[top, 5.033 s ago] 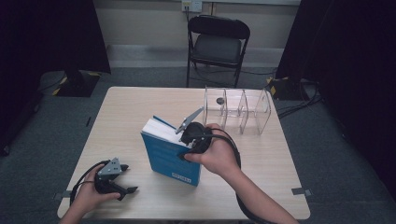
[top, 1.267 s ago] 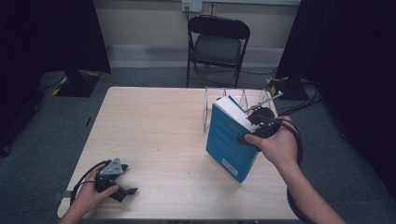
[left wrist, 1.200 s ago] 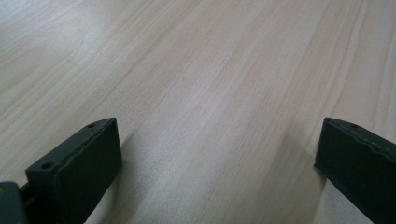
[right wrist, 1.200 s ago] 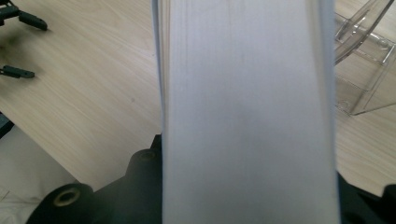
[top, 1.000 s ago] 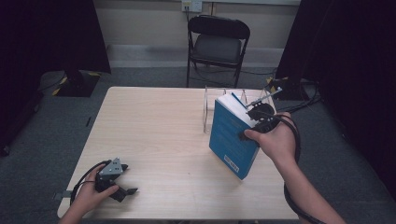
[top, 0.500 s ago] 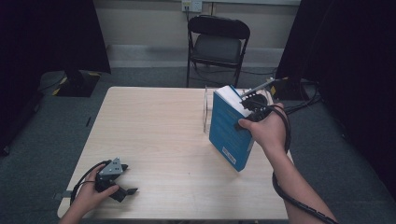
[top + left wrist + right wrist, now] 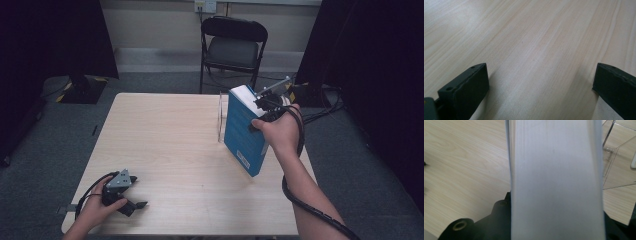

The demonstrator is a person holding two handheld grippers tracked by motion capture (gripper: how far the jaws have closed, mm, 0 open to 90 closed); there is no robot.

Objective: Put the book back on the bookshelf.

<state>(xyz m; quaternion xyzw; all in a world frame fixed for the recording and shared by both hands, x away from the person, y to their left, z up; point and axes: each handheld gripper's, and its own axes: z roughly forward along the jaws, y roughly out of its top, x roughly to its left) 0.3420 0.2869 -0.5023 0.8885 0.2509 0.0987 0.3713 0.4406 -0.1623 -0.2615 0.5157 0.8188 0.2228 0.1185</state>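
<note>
Just beside clear rack [image 7: 220, 120] (contents hidden): blue book [image 7: 242, 132]

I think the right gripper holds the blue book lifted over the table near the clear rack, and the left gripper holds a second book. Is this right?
Not quite. The right gripper does hold the blue book lifted near the clear rack, but the left gripper holds nothing: the left gripper view shows its fingers wide apart over bare table.

Beyond the far edge of my pale wooden desk [image 7: 165, 145] stands a black folding chair [image 7: 233, 47] against a beige wall [image 7: 150, 22]. Grey carpet [image 7: 45, 150] surrounds me, with black curtains [image 7: 50, 37] hanging on both sides.
</note>
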